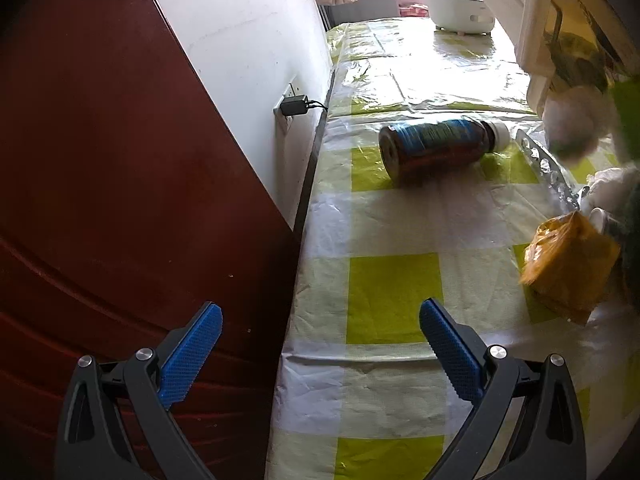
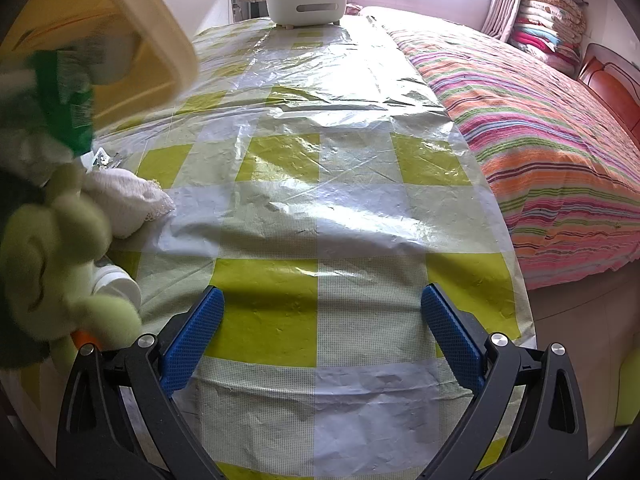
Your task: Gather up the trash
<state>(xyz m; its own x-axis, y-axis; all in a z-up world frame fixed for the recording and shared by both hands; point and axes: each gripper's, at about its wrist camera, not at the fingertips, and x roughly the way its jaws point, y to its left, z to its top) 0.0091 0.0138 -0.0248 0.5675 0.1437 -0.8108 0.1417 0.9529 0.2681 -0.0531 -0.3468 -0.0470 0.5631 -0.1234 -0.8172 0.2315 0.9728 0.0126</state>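
In the left wrist view a dark bottle [image 1: 436, 144] with a blue label and white cap lies on its side on the green-and-white checked tablecloth [image 1: 392, 292]. A crumpled yellow wrapper [image 1: 568, 264] lies at the right. My left gripper [image 1: 320, 320] is open and empty, low over the table's left edge, well short of the bottle. In the right wrist view my right gripper [image 2: 322, 308] is open and empty over the tablecloth [image 2: 320, 200]. A white crumpled cloth [image 2: 128, 200], a green wrapper [image 2: 72, 108] and a white bottle cap [image 2: 116, 284] lie at the left.
A dark red cabinet [image 1: 100, 200] and a white wall with a plugged-in charger [image 1: 294, 106] stand left of the table. A white organiser bin [image 2: 306, 2] sits at the far end. A beige container [image 2: 132, 28] hangs tilted at upper left. A green plush toy [image 2: 52, 264] sits near left. A striped bed [image 2: 540, 140] lies right.
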